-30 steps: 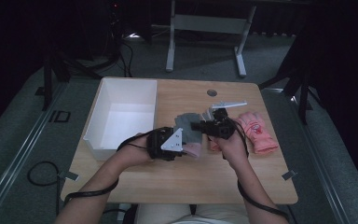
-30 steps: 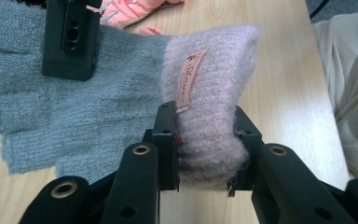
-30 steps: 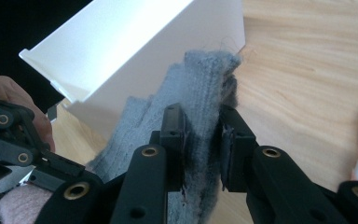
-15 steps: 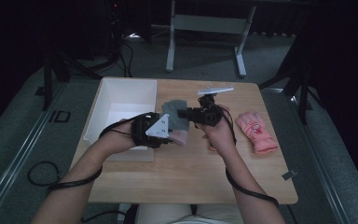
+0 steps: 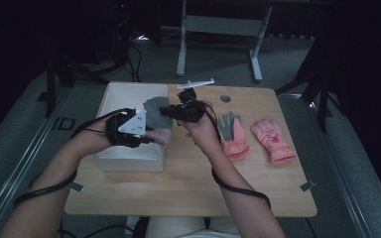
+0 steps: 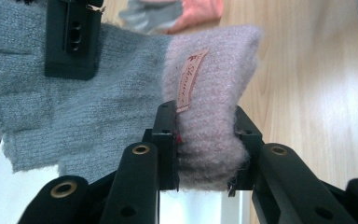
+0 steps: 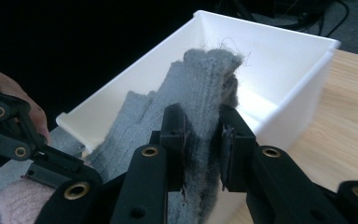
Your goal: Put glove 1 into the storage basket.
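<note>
A knit glove with a grey hand [image 5: 155, 110] and a pale pink cuff [image 6: 214, 88] hangs stretched between both grippers above the white box [image 5: 129, 162]. My left gripper [image 6: 205, 140] is shut on the pink cuff, close to its sewn label; in the high view it [image 5: 148, 135] sits over the box's near right corner. My right gripper [image 7: 203, 140] is shut on the grey finger end [image 7: 205, 79], with the box's inside [image 7: 279, 60] right behind it. From above, the right gripper [image 5: 172, 111] is at the box's right rim.
Two pink and grey ski gloves [image 5: 233, 134] [image 5: 273, 140] lie flat on the wooden table [image 5: 193, 183], right of my right hand. A round hole [image 5: 225, 98] sits near the table's far edge. The floor around is dark, with stands and cables.
Both hands have moved left and a little up, carrying the knit glove from the table's middle to above the white box. The second ski glove is now uncovered.
</note>
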